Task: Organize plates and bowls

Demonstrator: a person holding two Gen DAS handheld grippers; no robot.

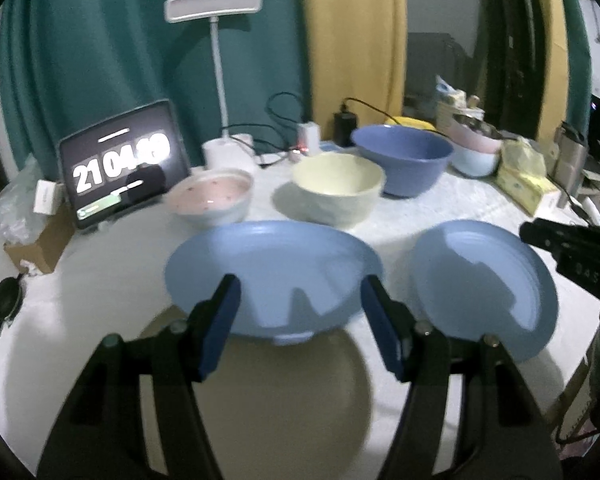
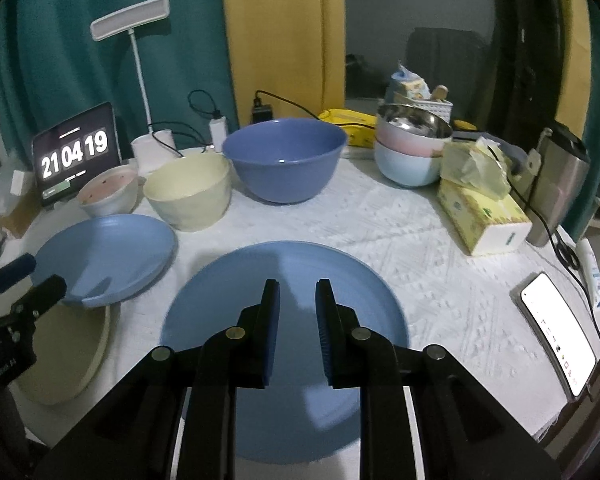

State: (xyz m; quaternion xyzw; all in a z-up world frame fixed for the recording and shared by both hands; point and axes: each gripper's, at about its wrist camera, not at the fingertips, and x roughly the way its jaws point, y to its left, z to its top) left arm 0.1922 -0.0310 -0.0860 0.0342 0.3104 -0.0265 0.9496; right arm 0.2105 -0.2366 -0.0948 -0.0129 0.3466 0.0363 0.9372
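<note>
My left gripper is open, empty, over the tilted blue plate propped on the beige plate for stacking. My right gripper, near-closed, empty, hovers above the flat blue plate.

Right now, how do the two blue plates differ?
The left blue plate sits tilted, its near edge propped on the beige plate; the right blue plate lies flat on the white tablecloth. The left one is in front of the open left gripper; the right one lies below the right gripper. Both are round and light blue.
</note>
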